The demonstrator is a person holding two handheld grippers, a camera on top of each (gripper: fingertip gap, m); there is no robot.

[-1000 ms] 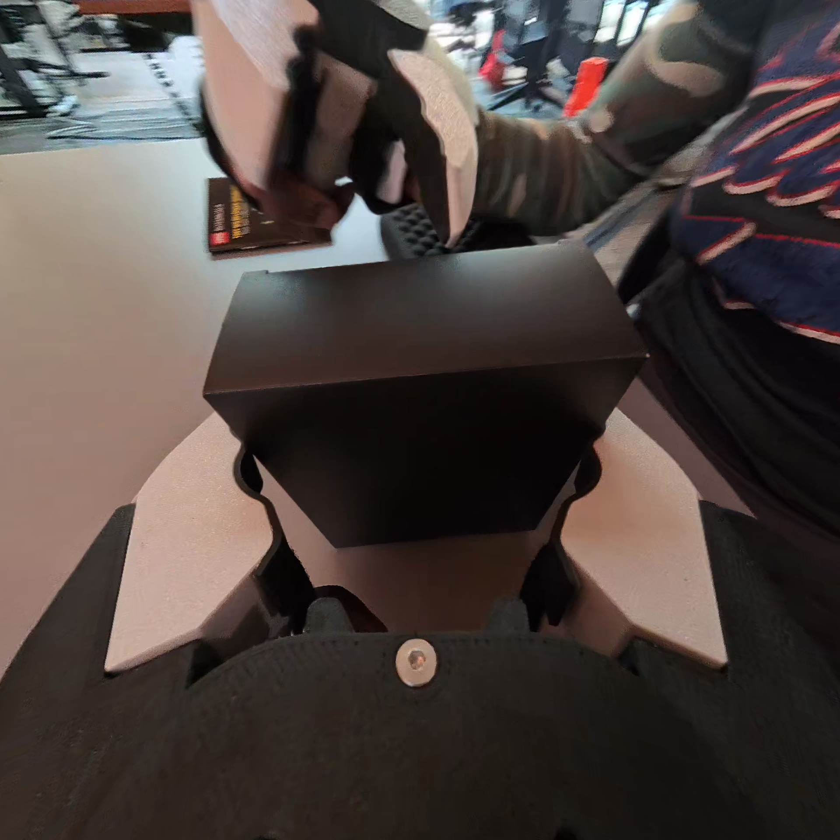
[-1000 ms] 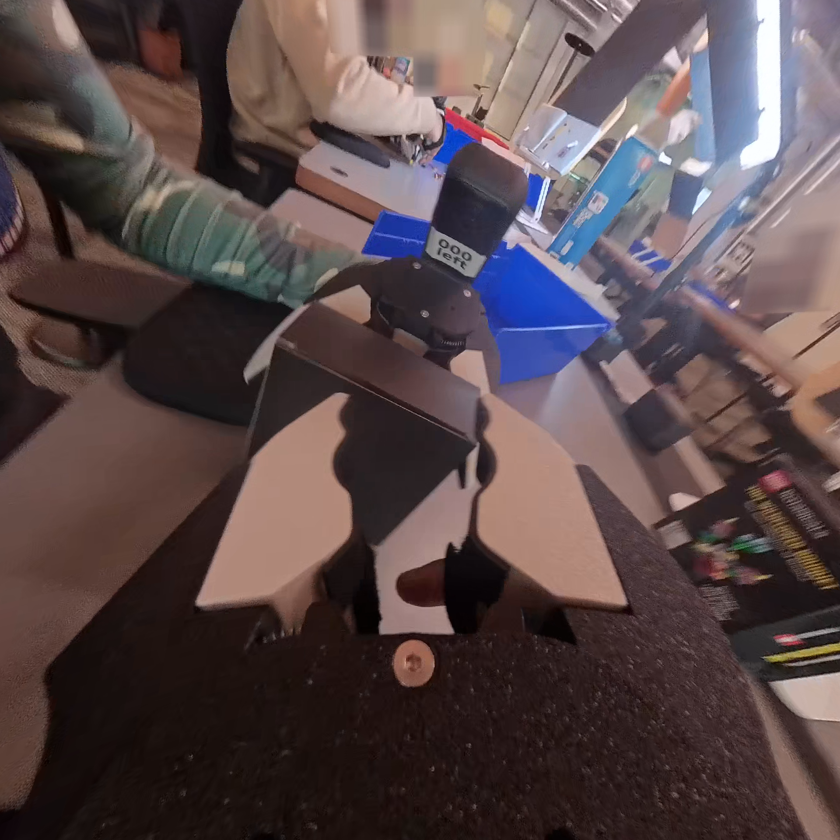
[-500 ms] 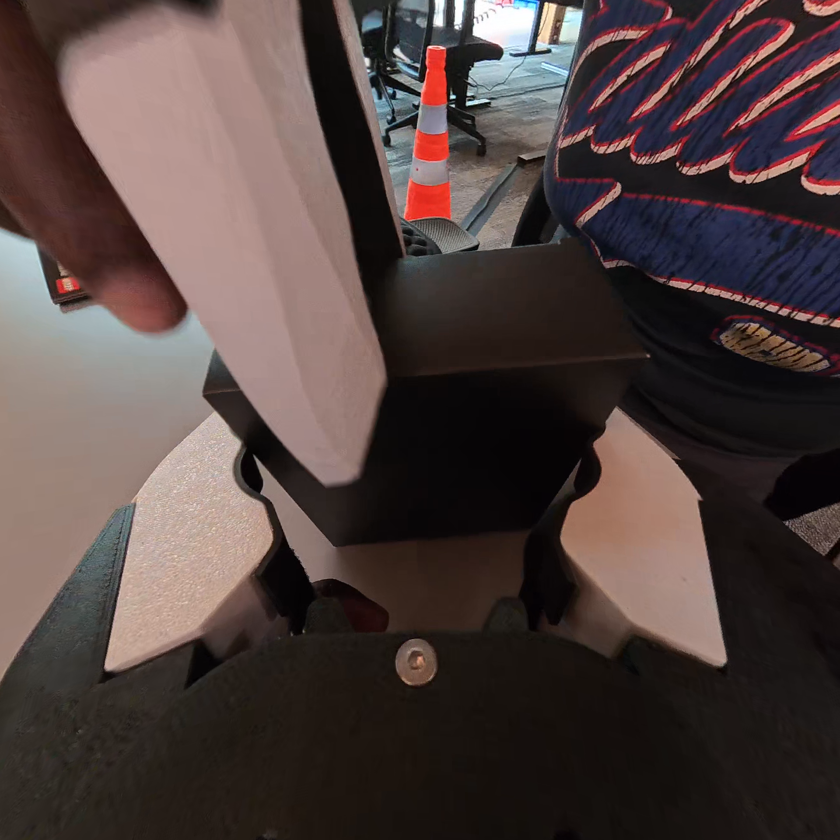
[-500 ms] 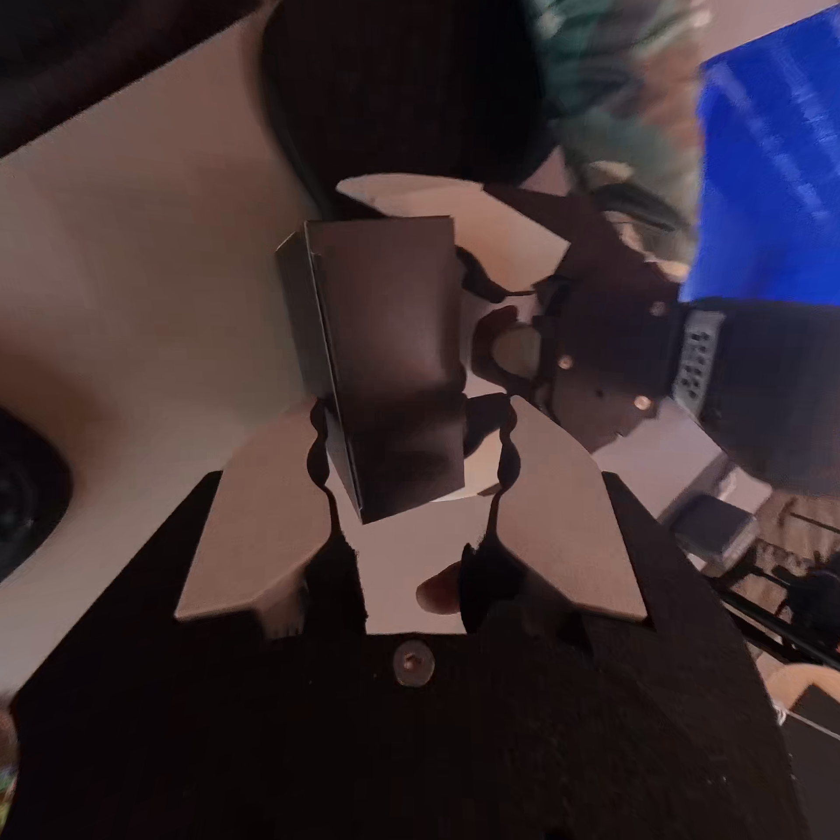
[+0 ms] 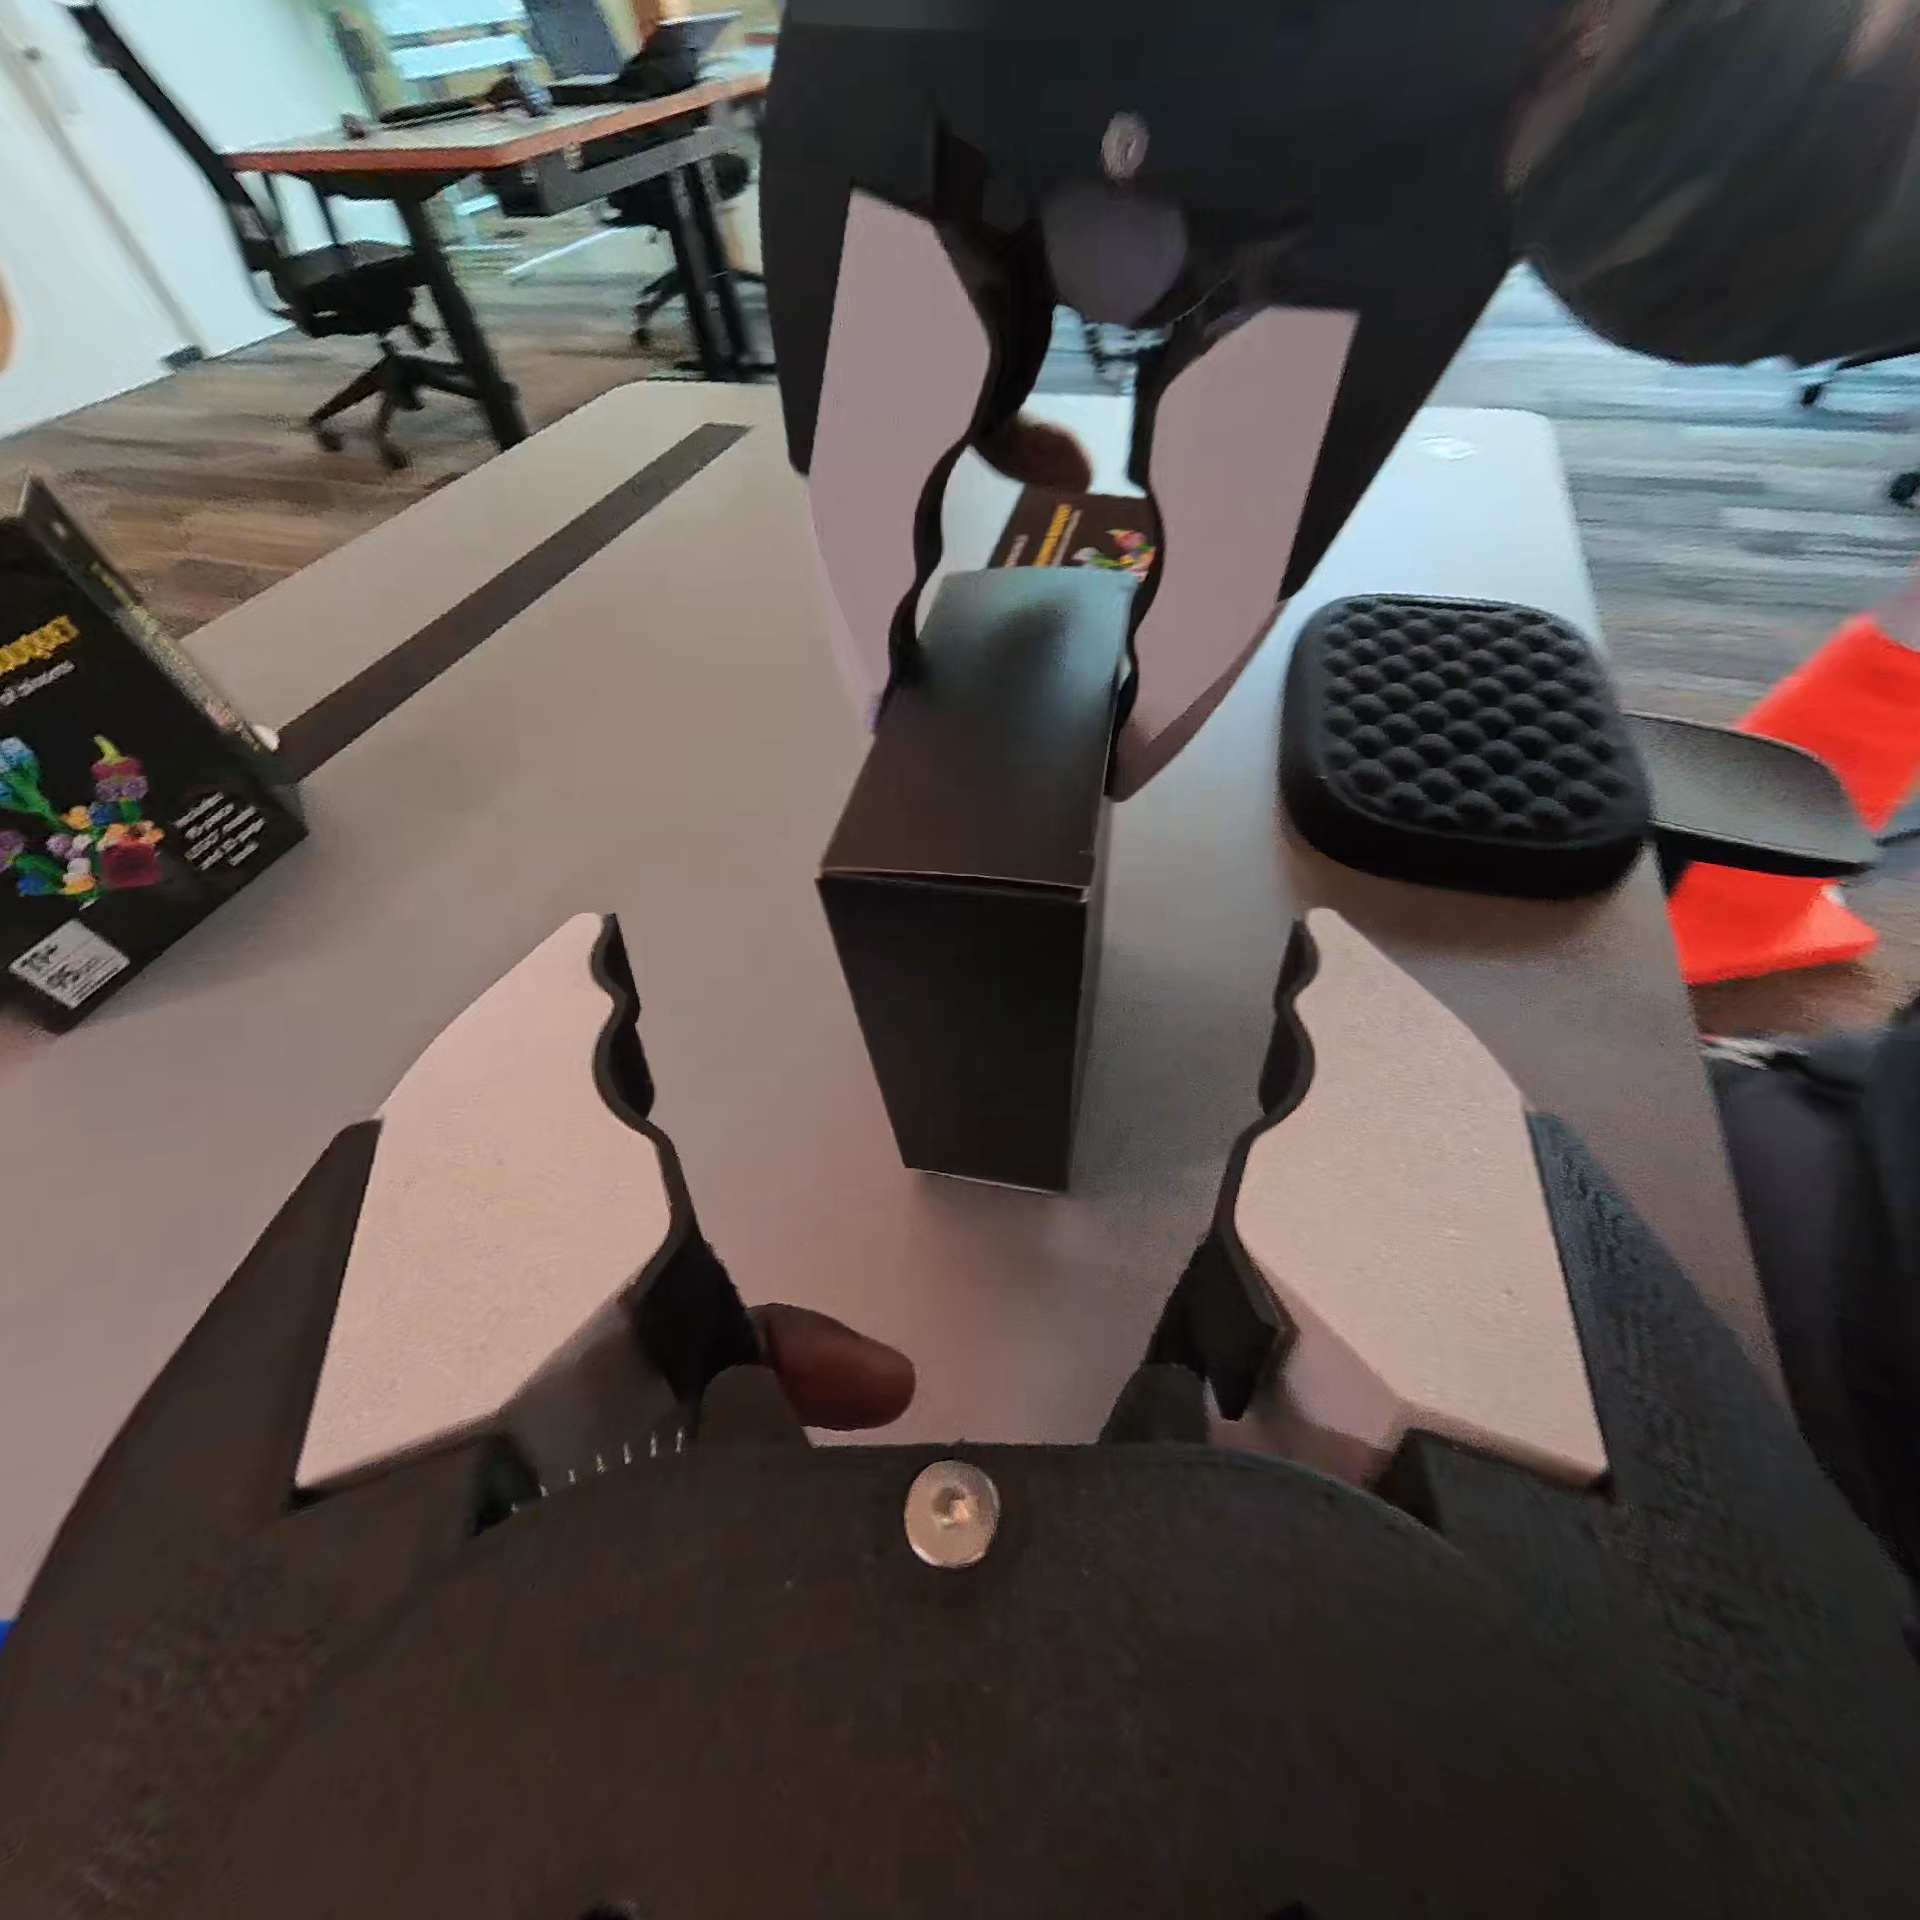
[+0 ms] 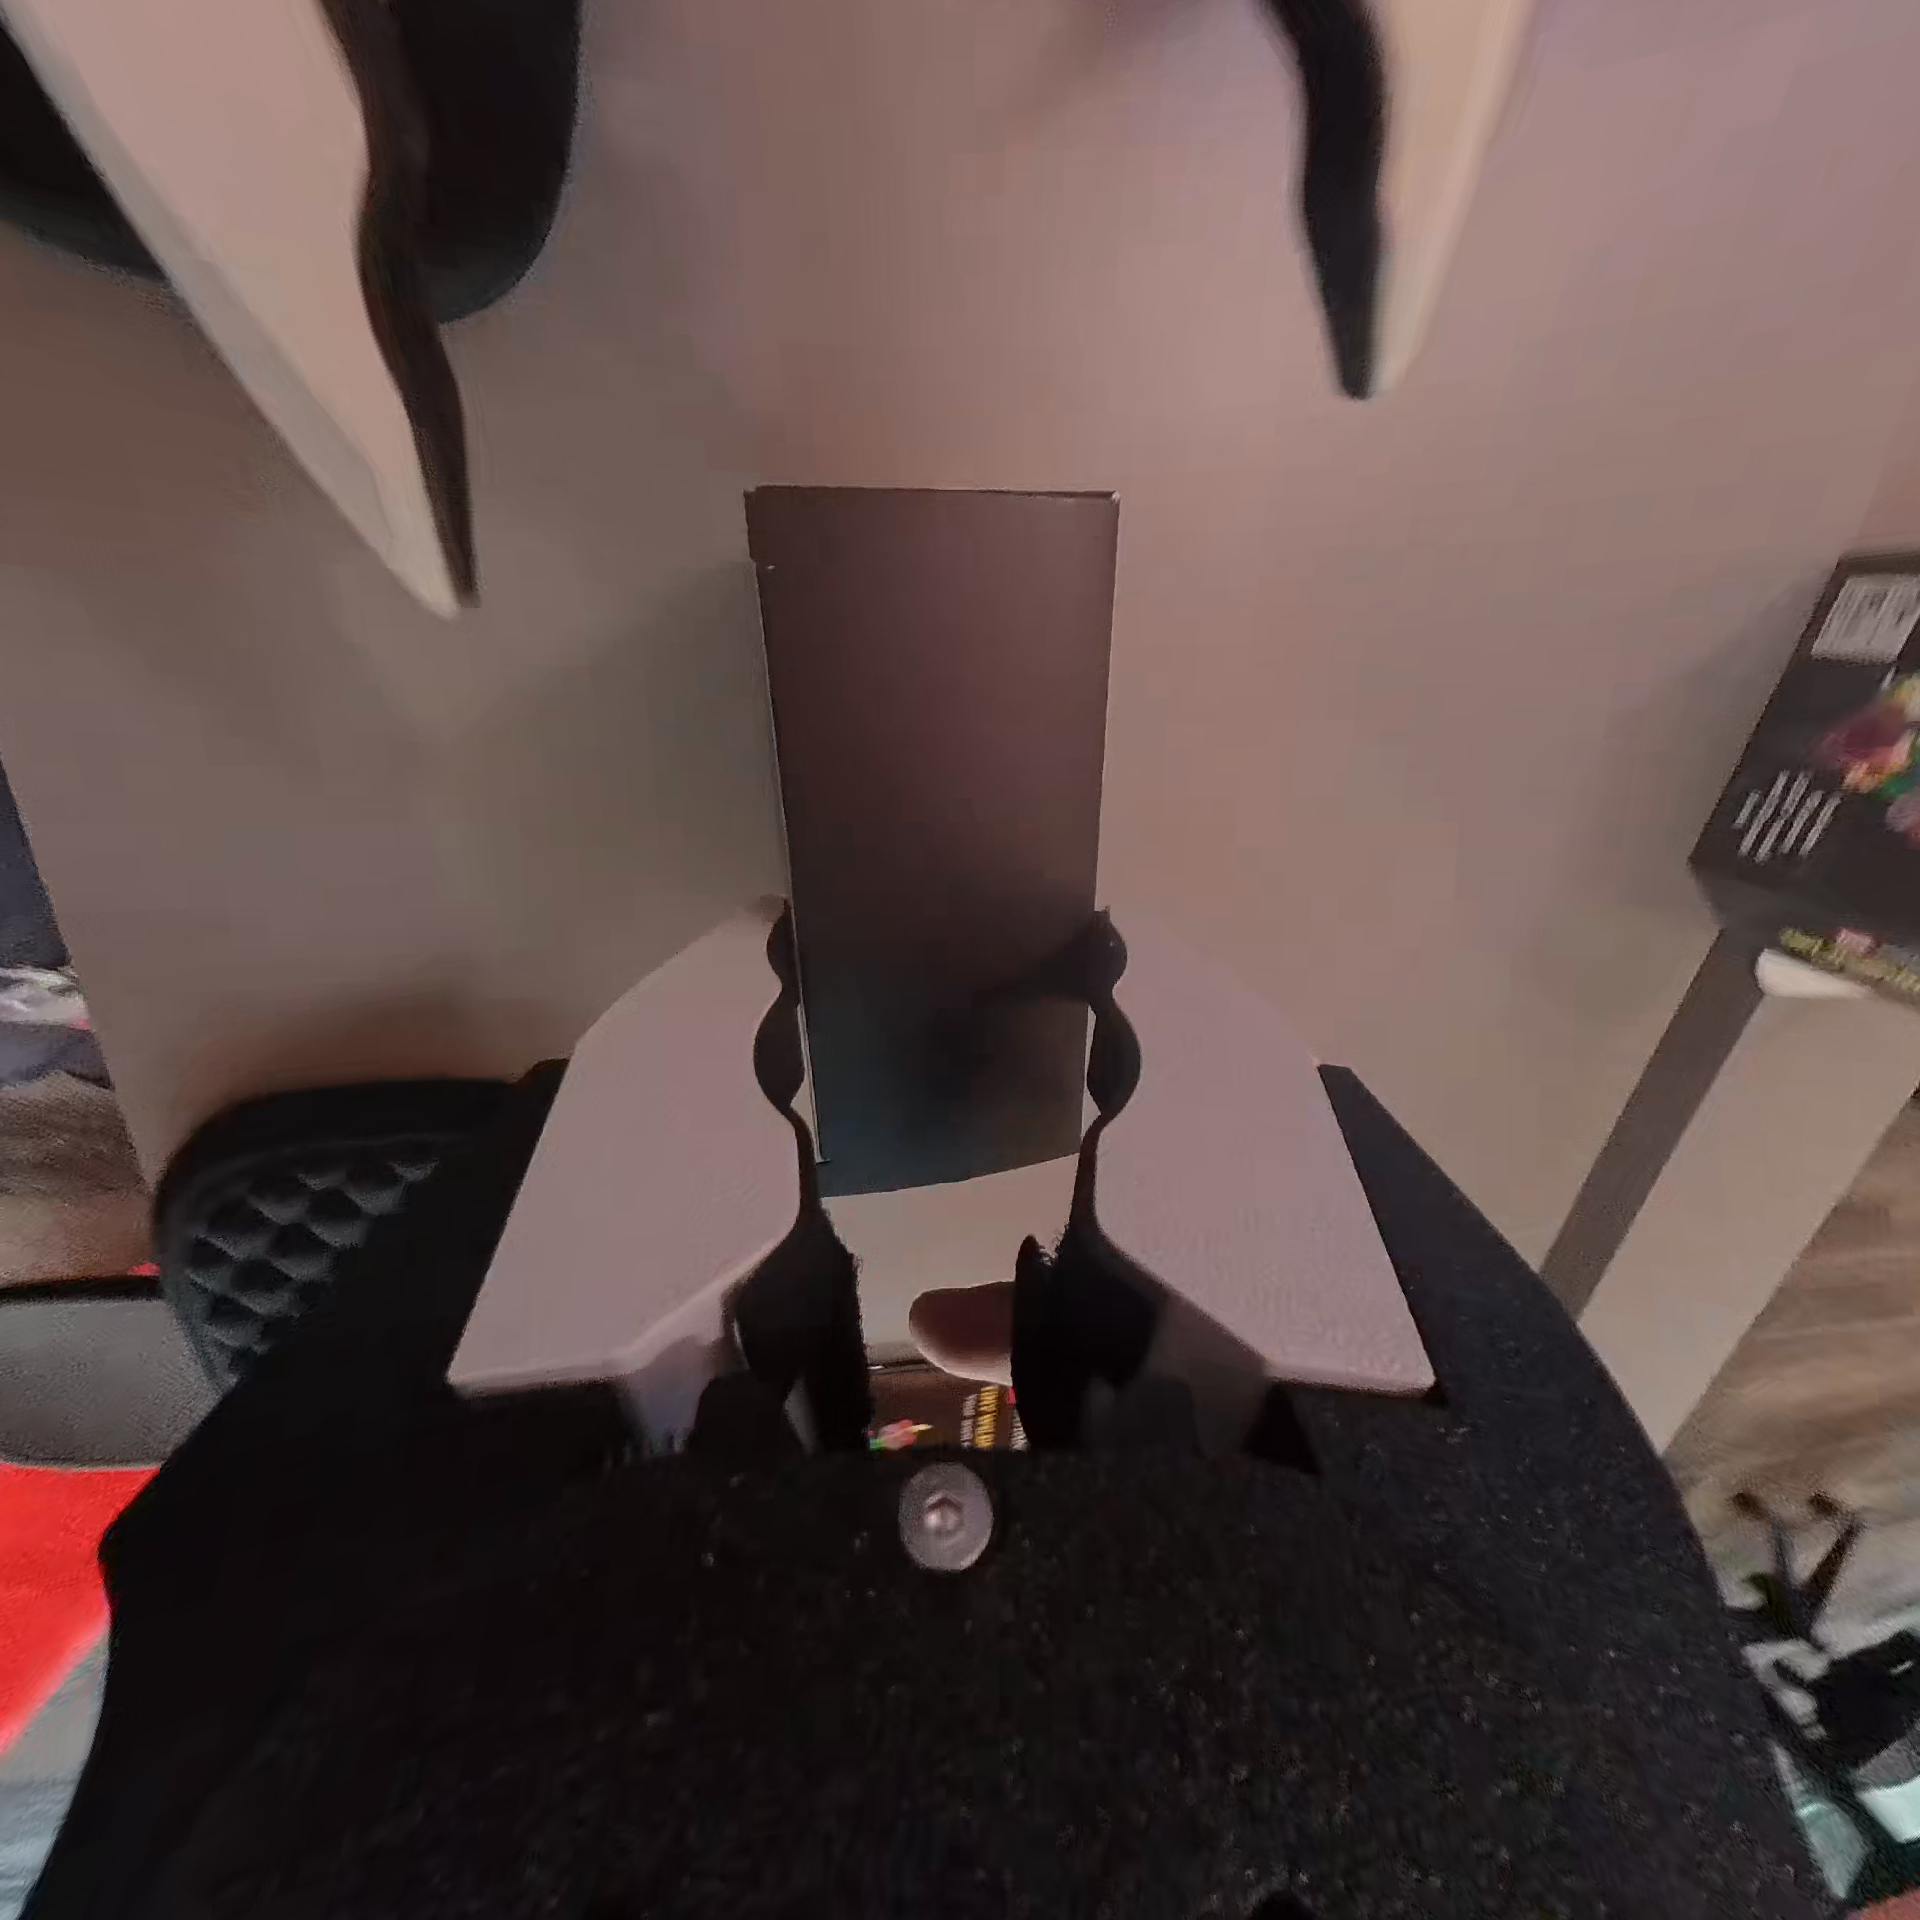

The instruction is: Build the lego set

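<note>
The plain black box [image 5: 971, 935] is now stood upright on the desk [image 5: 644, 790], whereas half a second ago it was gripped across its width by the left gripper [image 5: 951, 1049] and carried off the surface. That grip has been given up: in the left wrist view the left fingers [image 5: 499, 1174] are spread wide apart with nothing between them, the box standing just ahead of their tips and not touched by them. The box has been taken over by the right gripper [image 6: 943, 997], whose fingers [image 6: 665, 1143] are seen in the right wrist view pressed against the two narrow sides of the box near its upper end, so they are clamped on it. In that view the far end of the box appears set against the desk, with the spread left fingers showing blurred at the top. A printed black set box [image 5: 114, 821] stands at the left of the desk, well apart, and a black padded rest [image 5: 1460, 743] lies to the right of the plain box. It is judged that a hand-over has just been completed and the box steadied for opening; no bricks are visible, so the build itself is taken as not yet begun.
</note>
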